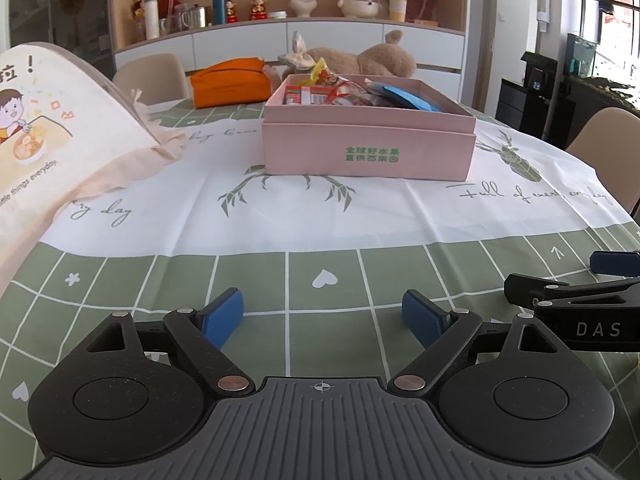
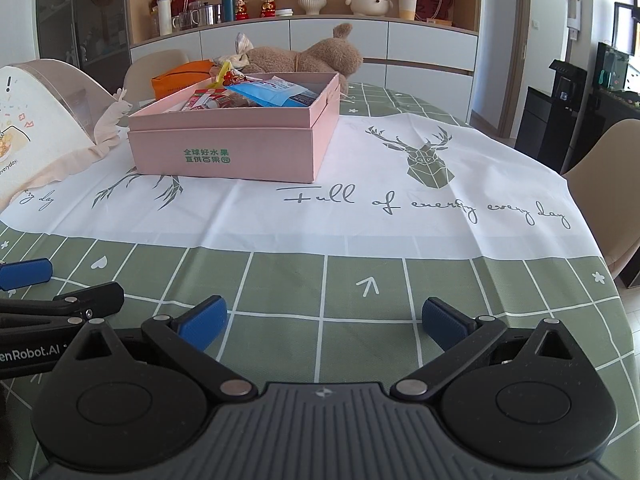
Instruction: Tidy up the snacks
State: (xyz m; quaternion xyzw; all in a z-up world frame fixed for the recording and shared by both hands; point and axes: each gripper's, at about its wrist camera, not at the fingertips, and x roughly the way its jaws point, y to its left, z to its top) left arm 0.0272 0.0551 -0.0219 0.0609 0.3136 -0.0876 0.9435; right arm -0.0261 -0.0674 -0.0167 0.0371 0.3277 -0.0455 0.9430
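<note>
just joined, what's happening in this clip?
Snack sorting, and neither gripper holds anything at this moment. The left gripper and right gripper sit side by side low over the green-checked tablecloth, jaws open and empty. Ahead of them stands an open pink box holding snack packets, including a blue pouch. No snacks lie loose on the cloth near the grippers. An orange bag and a plush toy lie behind the box.
</note>
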